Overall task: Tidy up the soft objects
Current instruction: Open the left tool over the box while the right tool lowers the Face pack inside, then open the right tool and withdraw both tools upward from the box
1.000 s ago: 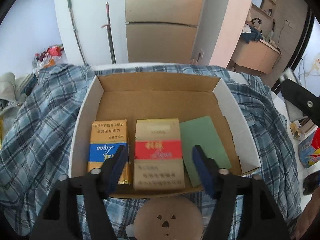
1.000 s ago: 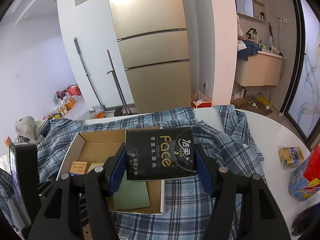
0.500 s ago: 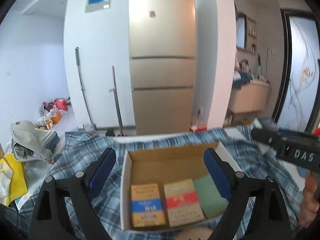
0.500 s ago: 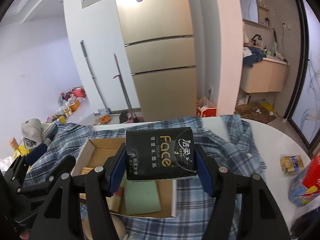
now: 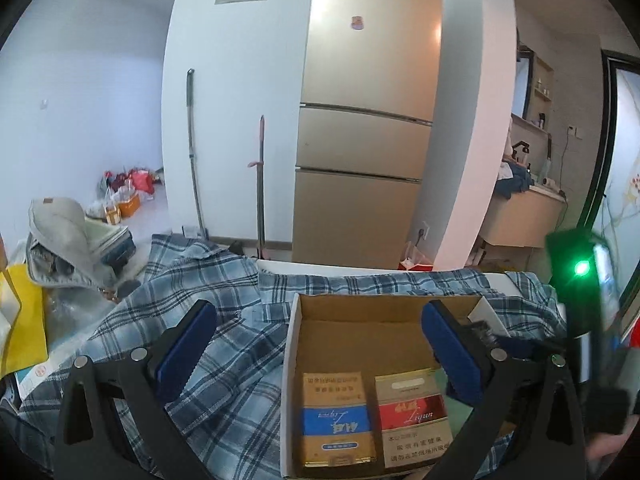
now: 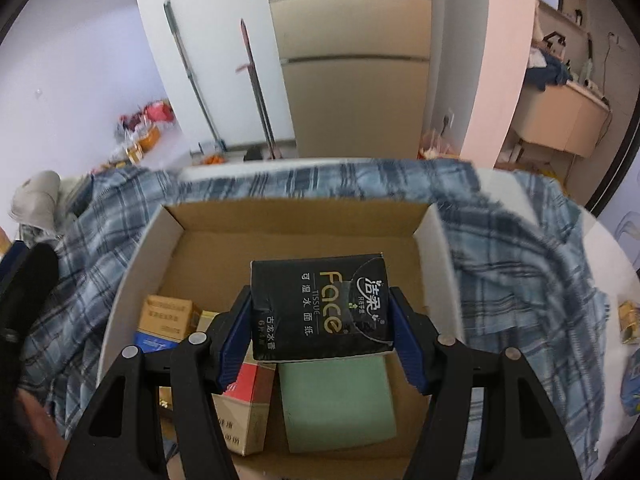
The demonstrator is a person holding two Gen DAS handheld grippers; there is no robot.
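Tissue pack (image 6: 320, 308), the black one, is sitting clamped between your right gripper's (image 6: 320, 336) jaws, and you are holding it over the open cardboard box (image 6: 132, 264), above the bare floor toward the back. Your left gripper (image 5: 320, 354) is hanging with its jaws spread wide after just opening, nothing between them, near the box's left wall. Inside, three packs are already lying in a row along the near edge: a blue-banded pack (image 5: 334, 420), a red-banded pack (image 5: 412, 416) and a plain green pack (image 6: 336, 404). The box is resting on a plaid shirt (image 5: 200, 320) spread over the counter. By my reading, three are placed and this fourth is waiting to go in
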